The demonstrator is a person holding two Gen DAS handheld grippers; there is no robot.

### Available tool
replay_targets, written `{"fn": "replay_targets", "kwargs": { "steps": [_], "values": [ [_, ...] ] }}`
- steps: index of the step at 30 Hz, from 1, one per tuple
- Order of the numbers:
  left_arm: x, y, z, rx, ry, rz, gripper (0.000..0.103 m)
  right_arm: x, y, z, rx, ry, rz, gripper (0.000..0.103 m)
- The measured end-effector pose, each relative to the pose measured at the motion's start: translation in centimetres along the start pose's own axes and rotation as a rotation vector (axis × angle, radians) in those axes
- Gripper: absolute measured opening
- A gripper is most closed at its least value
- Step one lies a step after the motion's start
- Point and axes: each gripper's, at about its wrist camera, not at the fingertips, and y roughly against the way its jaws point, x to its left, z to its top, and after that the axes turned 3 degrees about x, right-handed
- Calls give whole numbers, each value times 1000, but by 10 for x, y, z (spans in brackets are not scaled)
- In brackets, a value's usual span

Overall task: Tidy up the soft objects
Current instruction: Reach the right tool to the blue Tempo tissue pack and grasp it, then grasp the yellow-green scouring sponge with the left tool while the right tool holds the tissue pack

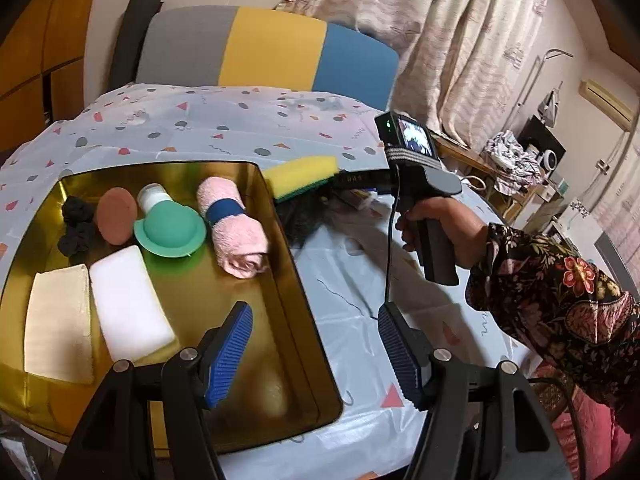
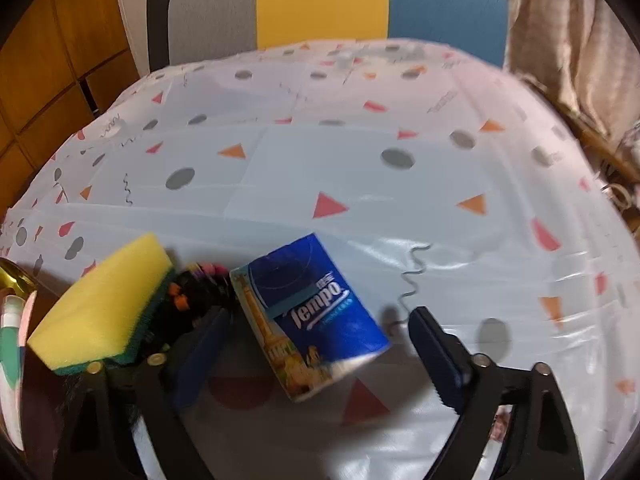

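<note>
Between our right gripper's (image 2: 316,344) spread, untouching fingers lies the blue Tempo tissue pack (image 2: 316,312); our left gripper (image 1: 316,356) gapes empty.

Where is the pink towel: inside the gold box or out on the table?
Inside: the rolled pink towel lies on the gold box floor beside its right wall.

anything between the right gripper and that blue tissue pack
Nothing visible. The blue Tempo tissue pack lies on the tablecloth within the open right gripper, pads apart from it. The yellow-and-green sponge sits off to its left.
</note>
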Motion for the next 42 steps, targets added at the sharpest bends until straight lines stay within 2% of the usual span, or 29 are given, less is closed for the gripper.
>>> {"fn": "replay_targets", "kwargs": {
  "steps": [3,6,12,17,19,20,24,26,29,35,40,42],
  "values": [
    [1,-3,5,3,-1,7,66,-1,-6,-6,-1,-8,18,69],
    [-3,-8,12,6,-11,-2,66,1,0,-14,5,19,26,63],
    [-18,-13,34,-12,-61,2,66,-21,18,-42,79,-53,62,63],
    [-30,-25,61,4,-109,60,66,-36,39,-76,117,-38,49,63],
    [-32,-37,76,21,-123,70,68,-40,46,-87,120,-34,49,63],
    [-33,-44,82,30,-134,79,73,-41,49,-91,118,-38,55,63],
    [-40,-82,111,85,-198,140,74,-50,60,-103,87,-103,176,61],
    [-41,-103,122,122,-212,153,75,-52,64,-101,92,-117,192,60],
    [-41,-133,133,164,-247,218,75,-54,70,-97,70,-142,227,55],
    [-39,-169,146,195,-277,286,75,-50,79,-87,46,-133,253,49],
    [-38,-190,153,206,-314,361,75,-53,75,-86,50,-132,229,50],
    [-35,-195,154,205,-314,376,75,-52,69,-84,53,-132,225,64]
  ]
}}
